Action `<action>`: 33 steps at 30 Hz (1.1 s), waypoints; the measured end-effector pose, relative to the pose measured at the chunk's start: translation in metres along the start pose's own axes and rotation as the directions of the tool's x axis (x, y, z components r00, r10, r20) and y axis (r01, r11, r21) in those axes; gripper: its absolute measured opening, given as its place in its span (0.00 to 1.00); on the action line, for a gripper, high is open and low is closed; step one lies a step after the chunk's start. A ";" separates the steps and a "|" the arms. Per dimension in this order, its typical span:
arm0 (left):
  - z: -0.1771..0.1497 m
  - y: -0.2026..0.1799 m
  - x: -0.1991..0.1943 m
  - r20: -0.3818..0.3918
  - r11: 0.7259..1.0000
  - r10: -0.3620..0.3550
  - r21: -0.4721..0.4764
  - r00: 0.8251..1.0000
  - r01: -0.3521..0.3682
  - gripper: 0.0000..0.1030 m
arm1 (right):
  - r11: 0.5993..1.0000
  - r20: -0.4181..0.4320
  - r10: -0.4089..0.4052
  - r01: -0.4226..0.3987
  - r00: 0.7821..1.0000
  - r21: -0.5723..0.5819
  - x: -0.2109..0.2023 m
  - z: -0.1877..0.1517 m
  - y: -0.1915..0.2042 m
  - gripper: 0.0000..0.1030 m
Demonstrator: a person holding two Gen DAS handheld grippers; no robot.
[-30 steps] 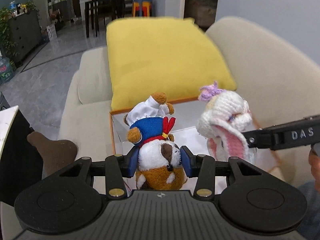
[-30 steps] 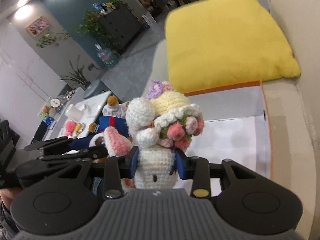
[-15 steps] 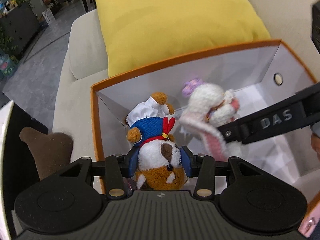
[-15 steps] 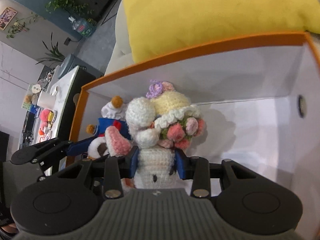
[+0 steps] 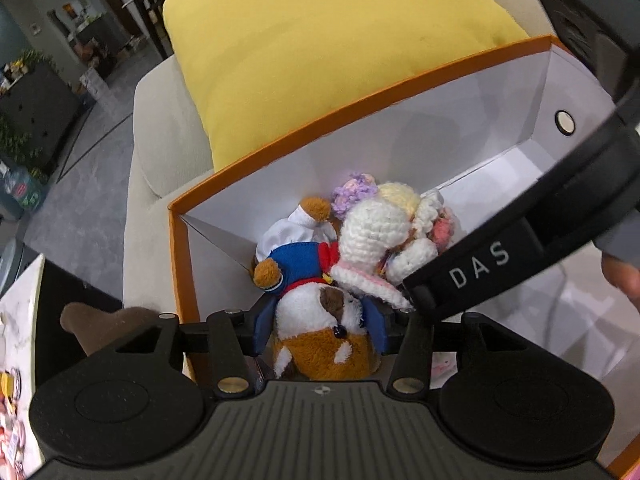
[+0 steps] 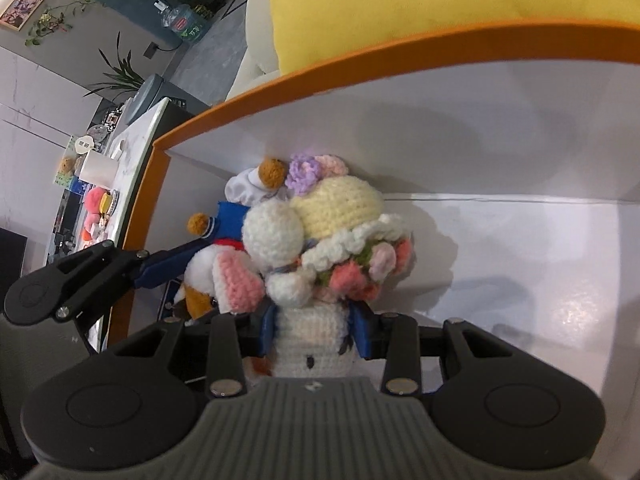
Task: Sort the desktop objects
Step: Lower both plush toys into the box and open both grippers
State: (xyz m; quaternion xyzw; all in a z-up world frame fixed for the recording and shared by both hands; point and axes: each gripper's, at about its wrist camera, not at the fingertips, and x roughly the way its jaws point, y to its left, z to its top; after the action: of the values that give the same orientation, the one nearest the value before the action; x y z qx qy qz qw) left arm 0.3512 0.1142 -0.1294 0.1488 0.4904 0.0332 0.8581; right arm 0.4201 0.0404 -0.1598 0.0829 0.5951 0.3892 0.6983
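Two soft toys lowered together into the orange box

Left wrist: left gripper (image 5: 320, 328) clamps the brown-and-white plush dog (image 5: 320, 320), blue-jacketed, inside the box (image 5: 280, 148) at its 9 o'clock corner, seemingly for release.
Right wrist: right gripper (image 6: 314, 338) pinches the crocheted bunny (image 6: 316, 248), flower-hatted, touching the dog at its 9 o'clock.

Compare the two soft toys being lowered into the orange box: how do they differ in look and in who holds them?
The plush dog is smooth brown-and-white fur with a blue sailor top; the crochet bunny is knitted white yarn with a yellow hat and flowers. The left gripper clamps the dog, the right gripper clamps the bunny. Both are inside the orange box, pressed together near its corner.
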 end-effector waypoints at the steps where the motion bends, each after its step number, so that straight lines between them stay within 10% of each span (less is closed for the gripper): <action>1: -0.001 0.002 -0.003 0.005 1.000 -0.006 -0.003 1.000 0.006 0.56 | 1.000 0.000 0.000 0.000 1.000 0.001 0.000 0.000 0.000 0.39; 21: -0.027 -0.005 -0.044 0.040 0.992 -0.067 0.107 0.997 0.062 0.52 | 0.998 0.013 -0.026 0.026 1.000 -0.049 0.012 0.010 0.027 0.50; 33: -0.029 -0.041 0.006 -0.094 0.885 0.071 0.465 0.993 -0.019 0.48 | 0.993 0.060 -0.037 0.043 0.997 -0.106 -0.020 -0.017 0.018 0.47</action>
State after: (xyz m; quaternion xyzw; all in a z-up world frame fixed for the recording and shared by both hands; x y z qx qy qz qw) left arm 0.3259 0.0825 -0.1599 0.3585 0.5263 -0.0568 0.7689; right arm 0.3973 0.0341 -0.1391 0.0448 0.5543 0.4038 0.7264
